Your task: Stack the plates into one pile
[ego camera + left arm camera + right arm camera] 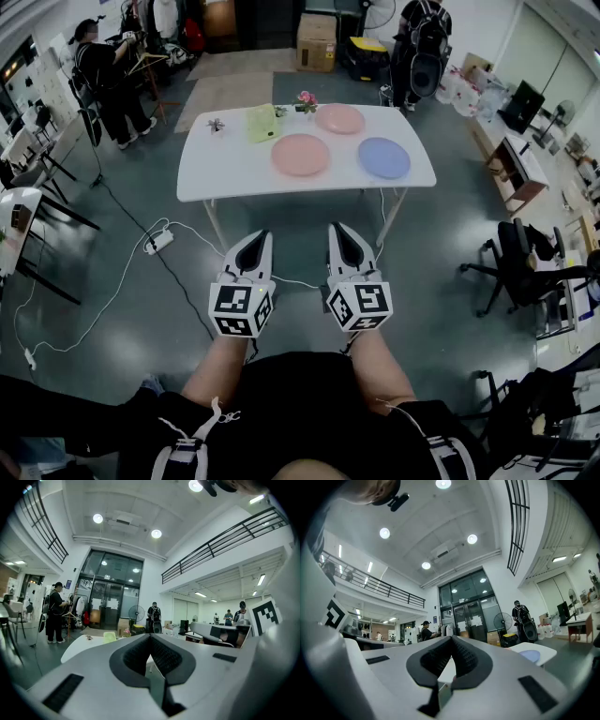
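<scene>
Nothing of the stacking is done yet, as far as the pictures show. The three plates lie singly on the white surface (220,164), each flat and none on top of another: the near pink plate (300,155) around the middle, the far pink plate (339,118) behind it and to the right, close to it but with a gap, and the blue plate (384,157) towards the right end, beside the near pink one without touching it. A green cloth (263,123) and a small flower (306,99) sit at the back edge, clear of the plates. The person stands well back from the surface, with open floor between. The left tool (255,246) and right tool (343,234) are held side by side low in front of the body, pointing towards the surface. Each one's own view shows its jaws clenched tip to tip with nothing between them, so both are empty. All of the task is left, by my reckoning: step up to the surface, take one plate, set it on another, then add the third to make one pile. The near pink plate looks the likeliest base, since it lies between the other two.
</scene>
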The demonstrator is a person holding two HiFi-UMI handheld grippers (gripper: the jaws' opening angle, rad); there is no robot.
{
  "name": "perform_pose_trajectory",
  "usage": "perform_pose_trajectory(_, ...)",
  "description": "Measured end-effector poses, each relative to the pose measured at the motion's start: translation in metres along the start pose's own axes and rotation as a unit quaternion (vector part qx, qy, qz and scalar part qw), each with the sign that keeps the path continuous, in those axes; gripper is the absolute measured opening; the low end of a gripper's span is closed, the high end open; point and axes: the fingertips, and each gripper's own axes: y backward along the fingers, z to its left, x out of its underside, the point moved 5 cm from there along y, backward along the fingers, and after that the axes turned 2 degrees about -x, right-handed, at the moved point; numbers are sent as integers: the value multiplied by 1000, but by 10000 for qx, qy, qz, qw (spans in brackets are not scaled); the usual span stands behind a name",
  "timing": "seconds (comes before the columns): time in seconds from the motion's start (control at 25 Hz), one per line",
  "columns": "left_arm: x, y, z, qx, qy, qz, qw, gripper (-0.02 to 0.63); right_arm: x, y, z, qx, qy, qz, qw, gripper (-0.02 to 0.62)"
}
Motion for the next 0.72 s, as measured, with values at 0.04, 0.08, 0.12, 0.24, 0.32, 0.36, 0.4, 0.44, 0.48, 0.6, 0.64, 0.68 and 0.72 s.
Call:
perform_pose_trajectory(0.04, 1, 1, -1, 2, 0, 12, 10000, 12, 0, 1, 1, 16, 10, -3, 10000, 12)
perform_pose_trajectory(0.08, 2, 3, -1, 4, 0, 23, 10000, 12, 0, 3, 2, 34, 16, -11, 10000, 12)
perform_pose_trajectory(0.12, 2, 4, -2, 6, 1, 33, 10000, 12, 0, 4, 2, 52, 16, -25, 10000, 14)
perform_pose_trajectory(0.24, 3, 8, -6, 15, -9, 40, 10000, 12, 0, 10, 2, 74, -25, -72, 9999, 14)
perform_pose_trajectory(0.32, 4, 8, -9, 10, -8, 34, 10000, 12, 1, 13, 0, 67, -44, -72, 9999, 14)
perform_pose_trajectory(0.36, 5, 8, -11, 4, -3, 31, 10000, 12, 1, 14, -2, 61, -48, -70, 9999, 14)
perform_pose_trajectory(0.4, 5, 7, -14, -4, 2, 32, 10000, 12, 1, 16, -4, 52, -48, -67, 10000, 15)
perform_pose_trajectory(0.44, 6, 7, -17, -13, 5, 34, 10000, 12, 0, 17, -6, 40, -45, -61, 10000, 15)
perform_pose_trajectory(0.48, 6, 6, -20, -24, 7, 36, 10000, 12, -1, 19, -9, 29, -43, -56, 10000, 15)
perform_pose_trajectory(0.6, 7, 5, -32, -70, 9, 28, 10000, 12, -2, 26, -18, 2, -102, -63, 9999, 15)
perform_pose_trajectory(0.64, 8, 5, -36, -90, 13, 23, 10000, 12, -2, 29, -22, -14, -138, -63, 9999, 15)
perform_pose_trajectory(0.68, 11, 5, -40, -110, 21, 21, 9999, 12, -1, 33, -25, -36, -172, -58, 9998, 15)
perform_pose_trajectory(0.72, 14, 7, -44, -130, 28, 24, 9999, 12, 1, 37, -27, -56, -202, -48, 9998, 15)
